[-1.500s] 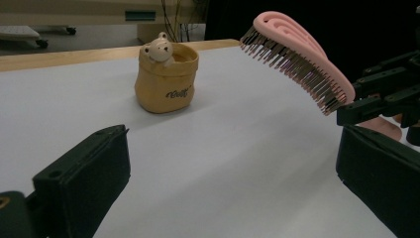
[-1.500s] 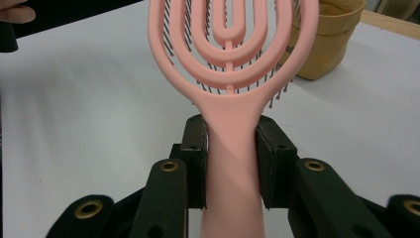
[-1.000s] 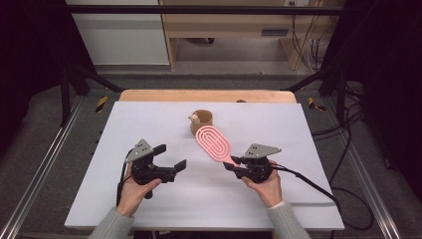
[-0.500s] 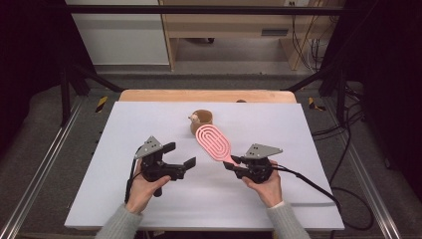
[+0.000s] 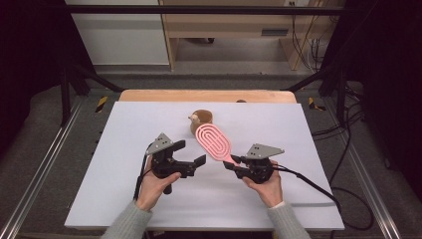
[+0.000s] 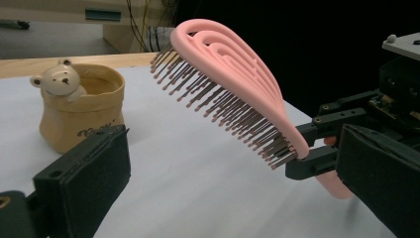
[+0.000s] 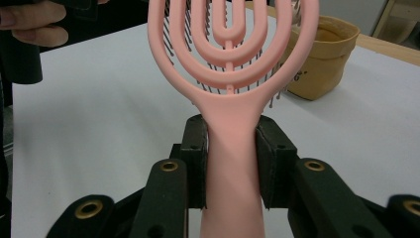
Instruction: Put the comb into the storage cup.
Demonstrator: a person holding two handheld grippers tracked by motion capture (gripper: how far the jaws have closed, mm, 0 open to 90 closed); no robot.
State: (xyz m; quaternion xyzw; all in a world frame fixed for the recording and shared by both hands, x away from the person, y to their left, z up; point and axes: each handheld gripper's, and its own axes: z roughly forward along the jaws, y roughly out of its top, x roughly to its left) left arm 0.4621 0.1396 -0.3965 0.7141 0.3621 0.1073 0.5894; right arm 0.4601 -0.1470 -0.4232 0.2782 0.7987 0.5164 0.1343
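My right gripper [image 5: 232,162] [image 7: 231,163] is shut on the handle of a pink vented hairbrush [image 5: 215,142] [image 7: 232,64] [image 6: 233,84]. The brush is held off the white table, head pointing up and away, bristles facing the left side. A tan pouch-shaped cup with a small bear figure [image 5: 200,121] [image 6: 79,111] [image 7: 322,54] stands just behind the brush head. My left gripper [image 5: 193,158] [image 6: 233,183] is open, a short way left of the brush, its jaws aimed at the bristle side with nothing between them.
The white table top [image 5: 124,149] has a wooden strip [image 5: 206,95] along its far edge. A cable [image 5: 308,181] trails from the right gripper over the table's right part. Metal rails [image 5: 45,164] run along both sides.
My left gripper has moved right, closer to the brush. The right gripper and the brush have stayed where they were.
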